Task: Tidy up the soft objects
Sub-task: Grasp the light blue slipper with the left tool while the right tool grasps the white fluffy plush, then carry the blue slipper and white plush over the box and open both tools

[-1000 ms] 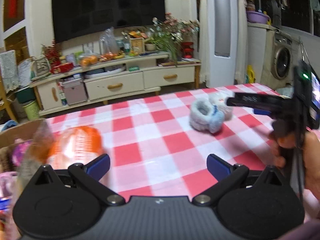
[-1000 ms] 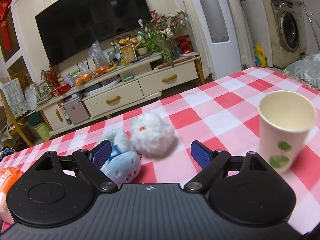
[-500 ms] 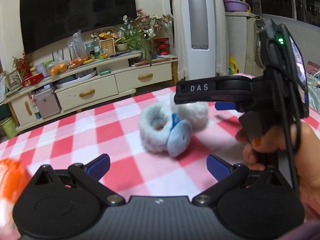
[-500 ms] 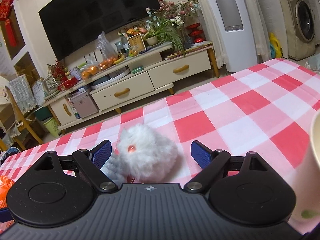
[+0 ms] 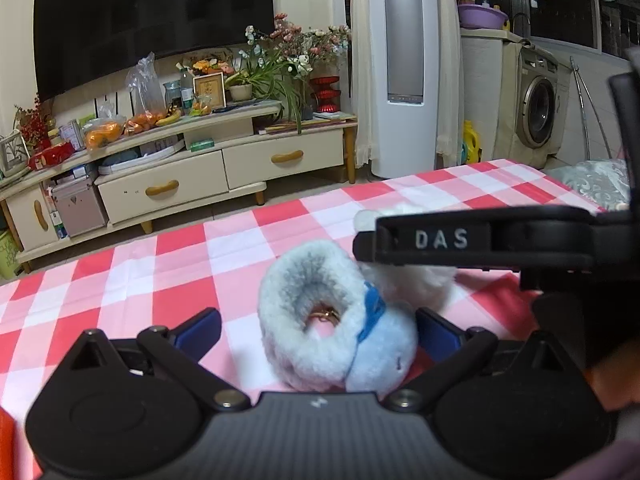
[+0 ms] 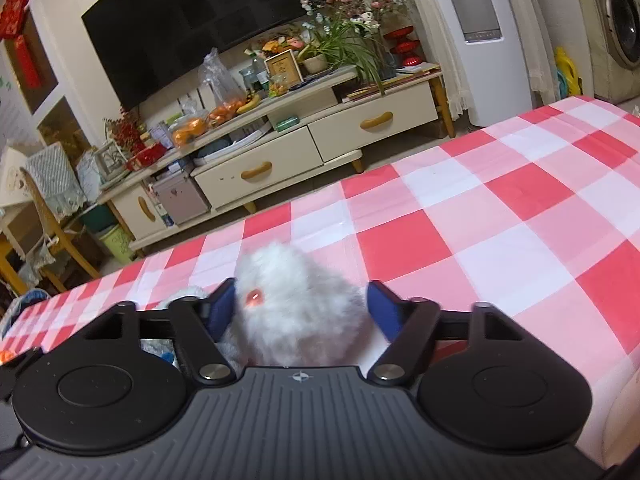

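Note:
A grey-blue fluffy ring-shaped soft toy (image 5: pixel 320 320) lies on the red-and-white checked tablecloth (image 5: pixel 180 272), between the open fingers of my left gripper (image 5: pixel 318 330). A white fluffy soft toy (image 6: pixel 296 304) with an orange dot lies right behind it and sits between the fingers of my right gripper (image 6: pixel 302 310), whose blue pads stand close on both sides of the fur. In the left wrist view the white toy (image 5: pixel 412 284) is partly hidden by the right gripper's black finger marked DAS (image 5: pixel 440 240).
The tablecloth (image 6: pixel 500 220) stretches to the right. A TV cabinet (image 5: pixel 180 168) with clutter, a white tower unit (image 5: pixel 404 64) and a washing machine (image 5: pixel 536 112) stand beyond the table's far edge. Something orange (image 5: pixel 6 440) shows at the left edge.
Both grippers have moved forward onto the two toys. The left gripper now has the grey-blue toy between its fingers. The right fingers have narrowed around the white toy. The paper cup has left view.

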`<control>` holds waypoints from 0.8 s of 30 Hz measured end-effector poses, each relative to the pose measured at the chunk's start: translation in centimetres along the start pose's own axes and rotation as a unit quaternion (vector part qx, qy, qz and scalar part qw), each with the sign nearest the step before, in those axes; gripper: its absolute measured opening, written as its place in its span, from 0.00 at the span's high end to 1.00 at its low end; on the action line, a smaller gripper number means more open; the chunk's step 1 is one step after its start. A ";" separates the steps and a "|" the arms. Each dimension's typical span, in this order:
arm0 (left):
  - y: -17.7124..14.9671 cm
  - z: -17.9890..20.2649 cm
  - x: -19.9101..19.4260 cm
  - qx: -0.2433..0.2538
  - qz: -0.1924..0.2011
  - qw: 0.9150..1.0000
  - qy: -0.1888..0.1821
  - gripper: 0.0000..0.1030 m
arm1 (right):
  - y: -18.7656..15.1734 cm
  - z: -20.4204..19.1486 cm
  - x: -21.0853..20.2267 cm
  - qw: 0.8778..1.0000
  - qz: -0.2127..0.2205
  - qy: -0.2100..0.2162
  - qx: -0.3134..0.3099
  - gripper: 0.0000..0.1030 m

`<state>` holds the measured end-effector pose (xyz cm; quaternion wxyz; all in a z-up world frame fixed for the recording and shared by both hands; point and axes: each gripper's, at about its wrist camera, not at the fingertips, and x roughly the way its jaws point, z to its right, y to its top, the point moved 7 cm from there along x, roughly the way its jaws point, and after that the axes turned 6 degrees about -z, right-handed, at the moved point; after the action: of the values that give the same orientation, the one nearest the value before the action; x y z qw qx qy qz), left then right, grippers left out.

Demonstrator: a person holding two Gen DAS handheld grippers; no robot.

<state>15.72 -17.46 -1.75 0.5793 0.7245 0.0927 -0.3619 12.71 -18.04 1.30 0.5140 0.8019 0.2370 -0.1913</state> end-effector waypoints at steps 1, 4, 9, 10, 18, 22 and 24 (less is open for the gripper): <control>0.1 -0.1 0.3 -0.001 -0.001 1.000 0.001 0.06 | 0.0 -0.2 0.0 1.000 0.000 0.002 -0.005 0.29; 0.2 -0.2 1.1 -0.004 -0.010 1.000 -0.006 0.23 | -0.2 -0.7 0.0 1.000 -0.005 0.002 -0.024 0.38; 0.0 -0.6 1.8 -0.012 -0.025 1.000 -0.011 0.40 | -0.3 -1.1 0.0 0.999 -0.009 0.005 -0.037 0.42; -0.1 -0.8 1.8 -0.016 -0.024 0.999 -0.012 0.45 | -0.3 -1.1 0.0 0.999 -0.010 0.007 -0.038 0.42; -0.5 -1.9 0.6 -0.040 -0.028 0.999 -0.022 0.54 | -1.1 -1.3 -0.6 0.999 -0.015 0.013 -0.043 0.43; -1.5 -2.3 -0.6 -0.045 -0.035 0.998 -0.018 0.55 | -2.0 -1.8 -1.4 0.998 -0.022 0.021 -0.051 0.44; -2.2 -2.5 -1.6 -0.050 -0.040 0.998 -0.022 0.55 | -2.5 -2.2 -1.9 0.998 -0.028 0.024 -0.057 0.44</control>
<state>14.39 -14.05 -2.27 0.6013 0.6826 0.1269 -0.3955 9.90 -15.52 1.38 0.5475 0.7687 0.2819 -0.1727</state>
